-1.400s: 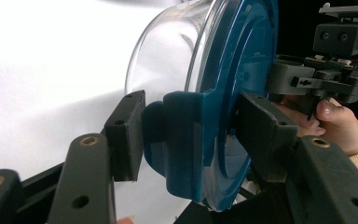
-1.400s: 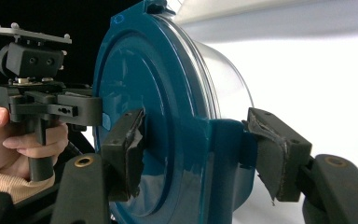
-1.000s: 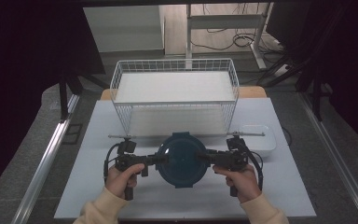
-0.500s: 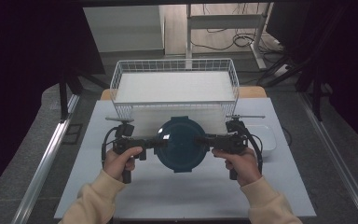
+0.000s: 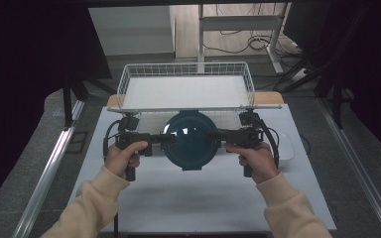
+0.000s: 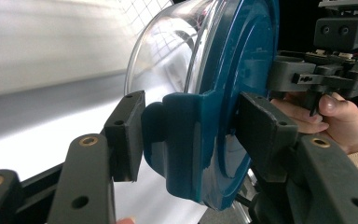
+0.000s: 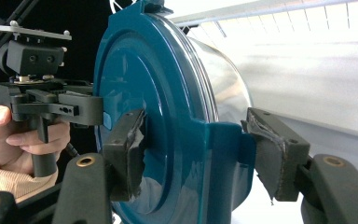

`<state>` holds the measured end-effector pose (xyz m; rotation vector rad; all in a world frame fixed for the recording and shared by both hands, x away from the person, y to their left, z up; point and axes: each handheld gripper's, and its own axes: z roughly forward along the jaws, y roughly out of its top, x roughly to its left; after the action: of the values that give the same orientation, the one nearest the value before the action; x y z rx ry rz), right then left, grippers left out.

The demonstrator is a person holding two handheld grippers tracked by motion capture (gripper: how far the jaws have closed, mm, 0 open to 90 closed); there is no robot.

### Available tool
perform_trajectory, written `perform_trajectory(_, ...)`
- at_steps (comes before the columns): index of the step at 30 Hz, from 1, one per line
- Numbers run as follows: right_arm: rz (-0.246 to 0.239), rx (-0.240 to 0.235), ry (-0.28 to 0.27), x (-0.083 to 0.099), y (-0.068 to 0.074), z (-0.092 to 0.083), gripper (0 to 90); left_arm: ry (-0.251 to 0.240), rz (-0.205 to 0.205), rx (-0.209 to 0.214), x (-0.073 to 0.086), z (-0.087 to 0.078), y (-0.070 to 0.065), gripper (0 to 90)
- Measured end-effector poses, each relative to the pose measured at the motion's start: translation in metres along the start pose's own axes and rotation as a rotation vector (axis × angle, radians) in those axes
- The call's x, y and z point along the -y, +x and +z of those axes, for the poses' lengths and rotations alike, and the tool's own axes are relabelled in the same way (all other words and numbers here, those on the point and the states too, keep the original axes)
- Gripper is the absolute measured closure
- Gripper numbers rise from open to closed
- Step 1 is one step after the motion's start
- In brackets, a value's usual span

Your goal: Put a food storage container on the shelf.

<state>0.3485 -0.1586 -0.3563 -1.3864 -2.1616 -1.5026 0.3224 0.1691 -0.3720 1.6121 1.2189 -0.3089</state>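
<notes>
- One white rectangular table (image 5: 198,198) fills the middle of the high view, with a person's two cream-sleeved forearms coming in from the near edge.
- One white wire basket (image 5: 186,74) stands at the far edge of the table, its near rim just beyond the held thing.
- One round container with a teal-blue plastic lid and a clear bowl-shaped body (image 5: 191,141) is held up between the two grippers at the table's middle, near the basket's near wall; whether it touches the table I cannot tell.
- One pale flat object (image 5: 285,146) lies on the table at the right, just beyond the right hand (image 5: 253,158), partly hidden.
- The left gripper (image 6: 186,140) comes at the container from the left, gripped by the left hand (image 5: 124,156). Its jaws are narrowed around the teal side tab of the lid: one pad sits against the tab on the bowl side, the other against the lid's flat outer face.
- The right gripper (image 7: 196,149) comes from the right, straddling the lid's opposite tab. The inner pad presses the lid's flat face; the outer pad, with worn torn rubber, sits close beside the tab's edge, and contact there is hard to judge.
</notes>
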Motion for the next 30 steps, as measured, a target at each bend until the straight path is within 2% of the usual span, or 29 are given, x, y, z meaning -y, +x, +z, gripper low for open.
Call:
perform_trajectory(4, -0.007, -0.002, -0.003, -0.014, 0.006, -0.001, 39.6, -0.009, 0.003, 0.000, -0.010, -0.006, -0.005, 44.1)
perform_trajectory(13, -0.013, -0.003, -0.014, -0.030, 0.015, -0.005, 39.6, -0.019, 0.018, -0.001, -0.026, -0.014, -0.013, 44.1)
perform_trajectory(18, 0.004, -0.014, -0.003, -0.042, 0.016, -0.006, 39.6, -0.023, 0.041, -0.018, -0.038, -0.017, -0.019, 44.1)
perform_trajectory(30, -0.021, -0.001, -0.027, -0.072, 0.024, -0.013, 40.0, -0.031, 0.045, 0.001, -0.065, -0.020, -0.024, 44.0)
